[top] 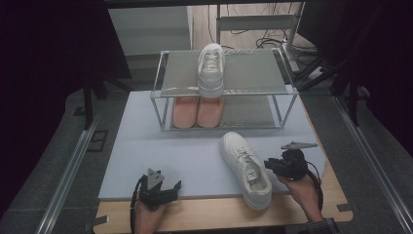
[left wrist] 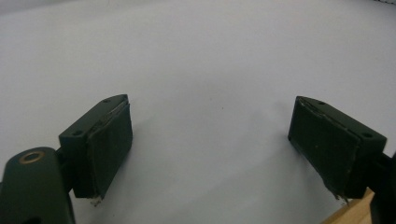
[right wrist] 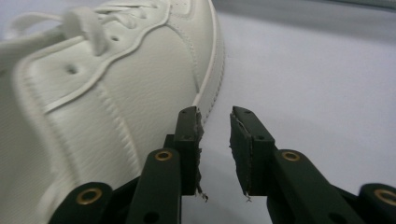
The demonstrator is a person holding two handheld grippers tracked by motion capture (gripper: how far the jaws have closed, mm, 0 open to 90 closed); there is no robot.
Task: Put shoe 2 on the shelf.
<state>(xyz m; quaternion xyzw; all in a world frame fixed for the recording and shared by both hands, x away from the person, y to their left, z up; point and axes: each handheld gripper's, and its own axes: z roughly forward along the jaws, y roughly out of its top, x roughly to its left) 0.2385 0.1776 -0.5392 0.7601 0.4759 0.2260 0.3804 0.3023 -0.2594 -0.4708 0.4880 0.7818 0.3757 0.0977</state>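
My right gripper [right wrist: 215,140] sits just beside the white shoe [top: 246,168] on the mat [top: 160,146], its jaws a little apart with nothing between them; one jaw is right against the shoe's side. My left gripper [left wrist: 210,149] rests well away from that shoe, jaws spread wide over bare mat. Beyond both, a second shoe [top: 211,68] stands on the rack [top: 253,90].

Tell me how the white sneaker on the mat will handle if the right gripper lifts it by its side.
The white sneaker looks smooth and leathery, so it may slip. Its upper will probably give under the right gripper. Its flat sole suggests it would slide rather than roll; its loose laces may dangle.
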